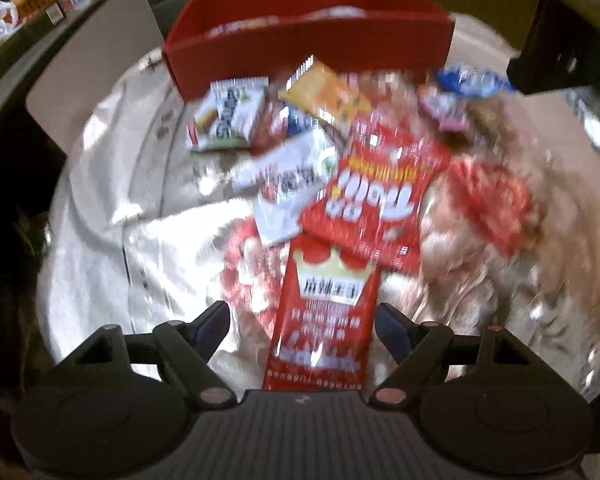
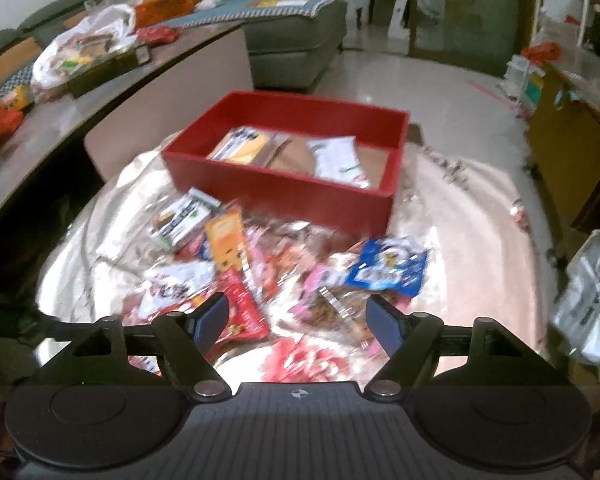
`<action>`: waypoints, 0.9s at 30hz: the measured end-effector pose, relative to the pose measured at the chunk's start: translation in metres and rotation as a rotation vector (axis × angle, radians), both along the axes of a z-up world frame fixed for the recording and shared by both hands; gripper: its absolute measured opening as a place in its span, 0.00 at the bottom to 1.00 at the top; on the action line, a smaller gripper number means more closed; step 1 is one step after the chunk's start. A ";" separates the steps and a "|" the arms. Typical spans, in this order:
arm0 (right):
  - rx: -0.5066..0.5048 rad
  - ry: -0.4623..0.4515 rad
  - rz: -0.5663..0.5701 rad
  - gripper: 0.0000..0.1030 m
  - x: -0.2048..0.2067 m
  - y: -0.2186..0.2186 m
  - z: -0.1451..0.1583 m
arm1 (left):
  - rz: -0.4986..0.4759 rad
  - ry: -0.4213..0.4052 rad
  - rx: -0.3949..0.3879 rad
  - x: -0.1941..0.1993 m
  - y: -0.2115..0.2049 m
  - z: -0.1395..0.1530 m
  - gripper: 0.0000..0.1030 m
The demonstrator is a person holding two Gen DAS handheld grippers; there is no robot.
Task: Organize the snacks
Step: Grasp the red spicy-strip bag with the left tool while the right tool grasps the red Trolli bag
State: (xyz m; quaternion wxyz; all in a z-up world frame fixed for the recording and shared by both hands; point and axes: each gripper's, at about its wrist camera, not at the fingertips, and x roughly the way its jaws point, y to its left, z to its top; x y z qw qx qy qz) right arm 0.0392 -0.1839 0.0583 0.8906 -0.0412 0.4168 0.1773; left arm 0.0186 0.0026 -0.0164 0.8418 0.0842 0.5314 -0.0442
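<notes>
Sorting is judged to be at an early stage: only a few packets are seen inside the red box (image 2: 284, 184), while most snacks (image 2: 260, 264) lie heaped on the plastic-covered bench (image 1: 112, 208) just in front of it. The left gripper (image 1: 302, 322) is held spread around a long red packet (image 1: 324, 312), unpinched. The right gripper (image 2: 296, 316) is spread above the heap with nothing held.

Motion blur leaves little legible. A tall red snack packet (image 1: 324, 312) with a gold crown carries a white label of bold Chinese characters, apparently "麻辣王子", above smaller white lines too smeared to read. White lettering on a neighbouring red packet (image 1: 376, 192) and a green-and-white packet (image 1: 228, 114) cannot be made out.
</notes>
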 end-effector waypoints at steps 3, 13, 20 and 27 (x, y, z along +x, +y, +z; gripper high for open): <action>-0.001 0.032 0.026 0.79 -0.001 0.011 -0.007 | 0.003 0.016 -0.003 0.000 0.001 -0.006 0.69; 0.073 0.205 0.038 0.80 0.009 0.038 -0.033 | 0.008 0.037 -0.066 -0.003 0.003 0.000 0.43; 0.122 0.319 0.022 0.80 0.021 0.064 -0.056 | -0.029 0.048 -0.112 -0.007 -0.002 0.005 0.42; 0.038 0.275 0.000 0.74 0.034 0.090 -0.066 | -0.033 0.070 -0.113 -0.007 -0.003 0.005 0.42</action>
